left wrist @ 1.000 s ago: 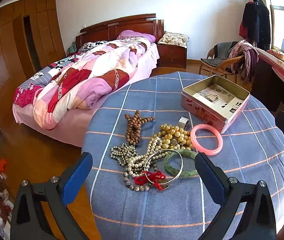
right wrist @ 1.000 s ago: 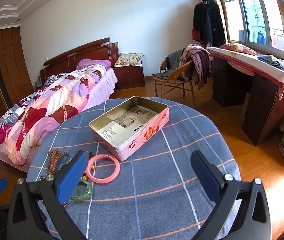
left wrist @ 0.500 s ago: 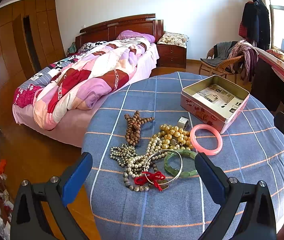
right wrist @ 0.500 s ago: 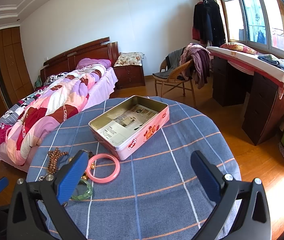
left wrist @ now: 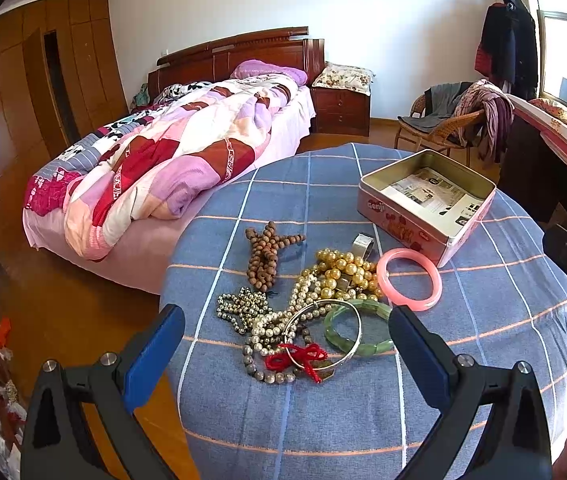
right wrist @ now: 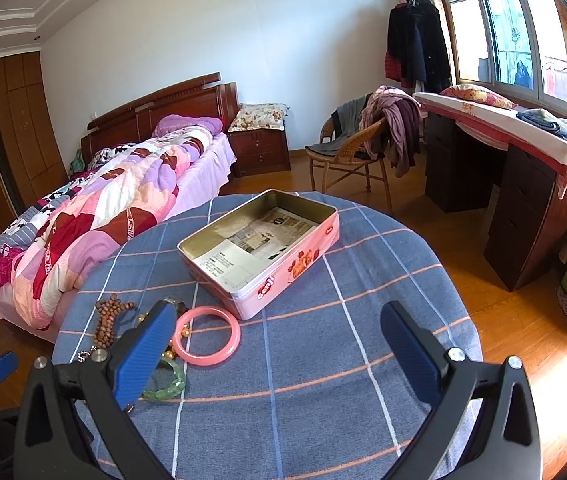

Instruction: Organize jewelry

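A heap of jewelry lies on the round blue checked table (left wrist: 483, 320): brown wooden beads (left wrist: 267, 252), gold pearls (left wrist: 343, 272), white pearls (left wrist: 303, 300), a silver bangle (left wrist: 357, 330), a green bangle (left wrist: 375, 346), a red bow (left wrist: 299, 358) and a pink bangle (left wrist: 409, 278). An open pink tin (left wrist: 423, 200) lined with paper stands behind them. My left gripper (left wrist: 285, 340) is open, just before the heap. My right gripper (right wrist: 277, 340) is open above the table, with the pink bangle (right wrist: 207, 336) and tin (right wrist: 259, 248) ahead.
A bed (right wrist: 103, 208) with a patchwork quilt stands left of the table. A wicker chair (right wrist: 355, 152) draped with clothes and a dark desk (right wrist: 523, 184) stand at the right. The floor is wood.
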{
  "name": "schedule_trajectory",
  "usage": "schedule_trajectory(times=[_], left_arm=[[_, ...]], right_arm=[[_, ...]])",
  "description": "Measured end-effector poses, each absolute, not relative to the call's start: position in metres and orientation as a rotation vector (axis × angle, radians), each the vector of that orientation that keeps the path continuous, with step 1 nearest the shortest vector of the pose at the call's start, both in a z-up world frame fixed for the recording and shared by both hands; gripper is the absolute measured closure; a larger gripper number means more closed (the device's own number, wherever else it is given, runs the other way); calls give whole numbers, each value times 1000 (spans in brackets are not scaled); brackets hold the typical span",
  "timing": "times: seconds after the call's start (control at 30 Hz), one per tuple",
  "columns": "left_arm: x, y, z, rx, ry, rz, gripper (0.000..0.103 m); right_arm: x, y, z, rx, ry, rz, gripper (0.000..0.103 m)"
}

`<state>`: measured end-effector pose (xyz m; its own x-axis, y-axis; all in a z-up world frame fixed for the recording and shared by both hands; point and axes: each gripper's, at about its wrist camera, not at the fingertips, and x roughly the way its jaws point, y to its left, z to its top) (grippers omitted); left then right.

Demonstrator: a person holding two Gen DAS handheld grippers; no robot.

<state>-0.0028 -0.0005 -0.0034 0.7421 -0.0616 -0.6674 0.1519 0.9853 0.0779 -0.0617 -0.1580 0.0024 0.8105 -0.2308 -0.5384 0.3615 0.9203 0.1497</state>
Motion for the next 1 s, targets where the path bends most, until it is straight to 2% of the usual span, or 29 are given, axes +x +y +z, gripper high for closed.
schedule_trajectory(times=[0.57,0.87,0.97,1.0], left_arm=[[0,2,-9,129,739,-118,1],[14,42,-47,76,861,-119,1],[16,54,-58,32,894,-148,2],[15,56,-60,19,895,-162,6]], right_arm=[[-57,-157,-3,257,558,-315,0],[-47,-170,-30,284,662,-268,0],[-44,-172,-42,301,702,-233,6],[-43,-172,-44,302,714,-221,10]])
